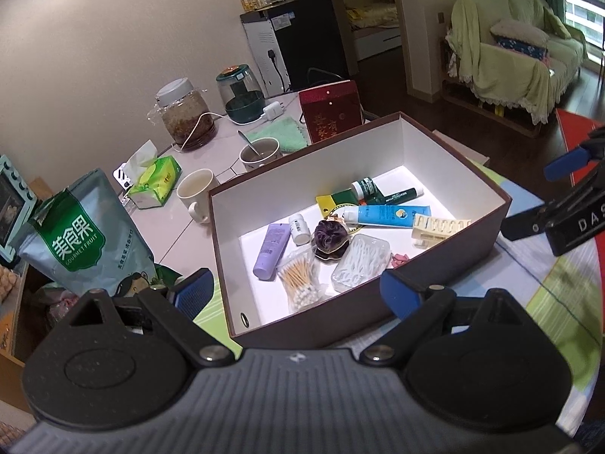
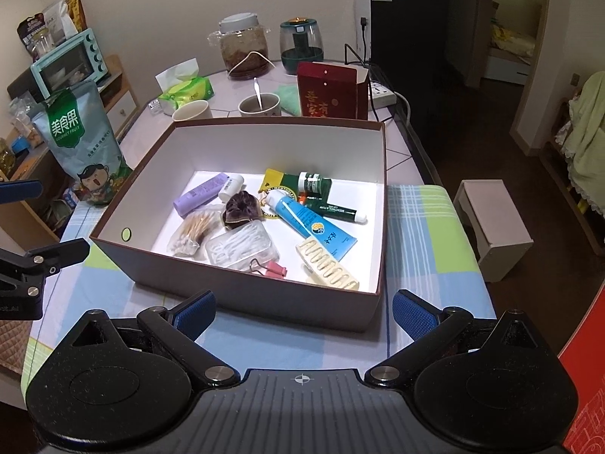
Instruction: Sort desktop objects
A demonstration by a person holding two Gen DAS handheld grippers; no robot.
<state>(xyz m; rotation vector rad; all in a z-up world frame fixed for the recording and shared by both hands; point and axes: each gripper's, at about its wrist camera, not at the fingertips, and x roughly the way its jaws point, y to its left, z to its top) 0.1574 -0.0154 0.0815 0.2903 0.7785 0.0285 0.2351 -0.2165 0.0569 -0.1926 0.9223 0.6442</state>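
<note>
Left gripper [image 1: 297, 293] spread wide, empty, at 6 o'clock of the box [image 2: 264, 295]. Inside, from 9 to 3 o'clock: purple tube [image 2: 202, 193], cotton swabs [image 2: 191, 232], scrunchie [image 2: 242, 208], blue tube [image 2: 312, 225], cream hair clip [image 2: 331, 266]. Right gripper [image 2: 304, 312] likewise spread, empty. Fits either small things gathered in, or awaiting removal; step unsettled.

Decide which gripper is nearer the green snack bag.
Left. The left gripper sits just beside the green snack bag; the right gripper faces the box's near wall, farther away.
</note>
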